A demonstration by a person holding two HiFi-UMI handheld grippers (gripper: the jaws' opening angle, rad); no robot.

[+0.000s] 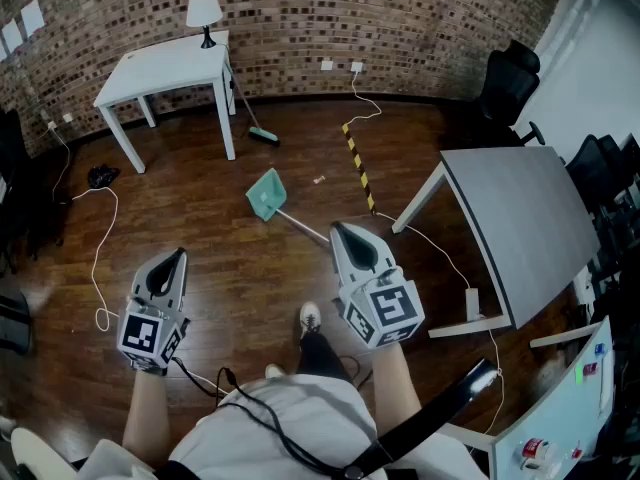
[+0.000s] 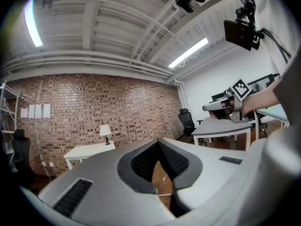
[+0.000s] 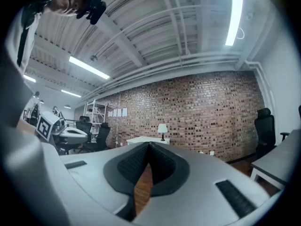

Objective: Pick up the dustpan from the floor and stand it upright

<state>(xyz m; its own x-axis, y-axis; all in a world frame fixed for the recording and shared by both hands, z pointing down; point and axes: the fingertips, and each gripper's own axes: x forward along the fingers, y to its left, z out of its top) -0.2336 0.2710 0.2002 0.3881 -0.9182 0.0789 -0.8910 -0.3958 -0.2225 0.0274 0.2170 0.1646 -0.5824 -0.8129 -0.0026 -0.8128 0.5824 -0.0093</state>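
A teal dustpan (image 1: pixel 266 194) lies flat on the wooden floor in the head view, its long pale handle (image 1: pixel 303 226) running toward me to the right. My right gripper (image 1: pixel 338 228) is held level above the near end of that handle, jaws shut and empty; its own view shows the tips (image 3: pixel 149 145) meeting. Further left my left gripper (image 1: pixel 180 255) is also level, well away from the dustpan, jaws shut (image 2: pixel 158 141) with nothing between them. Neither gripper view shows the dustpan.
A white table (image 1: pixel 165 68) with a lamp (image 1: pixel 204 13) stands at the brick wall, a broom (image 1: pixel 255 128) leaning on it. A grey table (image 1: pixel 525 218) is at the right, office chairs (image 1: pixel 510 78) behind it. Cables (image 1: pixel 100 258) and a striped strip (image 1: pixel 358 166) lie on the floor.
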